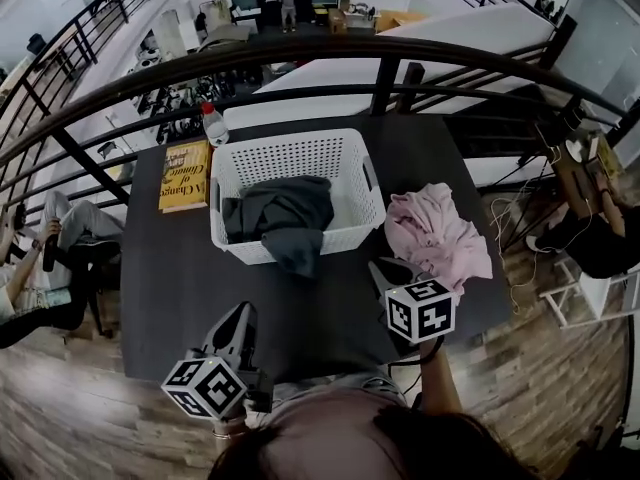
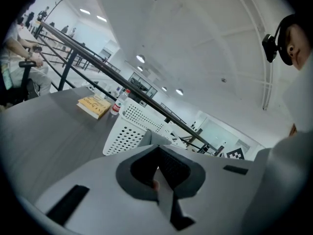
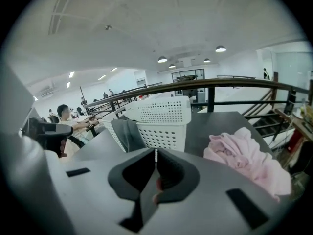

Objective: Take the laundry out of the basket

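Nearest the lens, at the lower left of the head view, the left gripper [image 1: 240,313] is held above the near part of the dark table [image 1: 170,268]. In the left gripper view its jaws are seen pressed together, with nothing caught between them. To the right of centre, the right gripper [image 1: 384,267] is likewise clenched and empty; in the right gripper view its jaws are seen meeting in a closed line. Its tip is pointed at the gap between the white basket [image 1: 345,230] and a pink garment [image 1: 435,233].

The basket is set at the middle of the frame on the table. A dark grey garment [image 1: 280,208] is bunched inside it, with one fold draped over the front rim. The pink garment is heaped on the table just beside the basket's right wall, outside it.

A yellow book [image 1: 186,175] is laid flat left of the basket, and a clear bottle [image 1: 213,125] is stood just above it. A dark railing [image 1: 300,53] is curved across the upper frame beyond the table.
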Motion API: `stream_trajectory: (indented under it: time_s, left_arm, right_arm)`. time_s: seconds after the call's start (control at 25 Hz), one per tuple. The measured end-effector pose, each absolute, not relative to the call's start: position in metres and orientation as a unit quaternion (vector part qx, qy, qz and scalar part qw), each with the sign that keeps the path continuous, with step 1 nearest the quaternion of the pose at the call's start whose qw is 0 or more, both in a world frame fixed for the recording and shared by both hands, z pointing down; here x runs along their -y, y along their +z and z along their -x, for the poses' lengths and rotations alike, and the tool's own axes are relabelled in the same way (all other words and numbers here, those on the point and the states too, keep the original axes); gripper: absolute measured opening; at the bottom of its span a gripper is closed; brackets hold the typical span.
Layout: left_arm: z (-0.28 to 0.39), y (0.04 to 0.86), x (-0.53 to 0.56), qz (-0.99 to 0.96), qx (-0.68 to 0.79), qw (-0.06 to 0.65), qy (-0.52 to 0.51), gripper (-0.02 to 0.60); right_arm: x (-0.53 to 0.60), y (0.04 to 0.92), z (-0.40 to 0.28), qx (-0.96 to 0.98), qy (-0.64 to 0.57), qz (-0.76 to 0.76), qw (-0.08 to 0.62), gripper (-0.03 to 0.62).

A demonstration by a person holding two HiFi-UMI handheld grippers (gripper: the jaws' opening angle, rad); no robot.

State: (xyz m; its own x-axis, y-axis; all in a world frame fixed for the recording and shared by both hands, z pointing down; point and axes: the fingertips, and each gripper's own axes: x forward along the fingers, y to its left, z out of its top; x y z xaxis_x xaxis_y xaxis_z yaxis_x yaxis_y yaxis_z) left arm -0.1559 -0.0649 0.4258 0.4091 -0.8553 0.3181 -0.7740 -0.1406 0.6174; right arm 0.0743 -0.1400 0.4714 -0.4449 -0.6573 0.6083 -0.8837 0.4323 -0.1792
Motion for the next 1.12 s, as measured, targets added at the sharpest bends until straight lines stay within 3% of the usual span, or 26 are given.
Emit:
stream_trajectory:
  time_s: [0.48, 1.12]
  left_arm:
    - [0.161, 0.428, 0.057, -0.731, 0.571, 0.367, -0.069, -0.003]
    - [0.170, 0.436, 0.053, -0.703, 0.601, 0.371, -0.084, -0.003]
  right_arm:
    - [0.143, 0.463, -0.044, 0.849, 0.221, -0.414, 0.241, 0.026]
    - [0.150, 0.444, -0.030, 0.876, 0.221, -0.389, 0.181, 0.017]
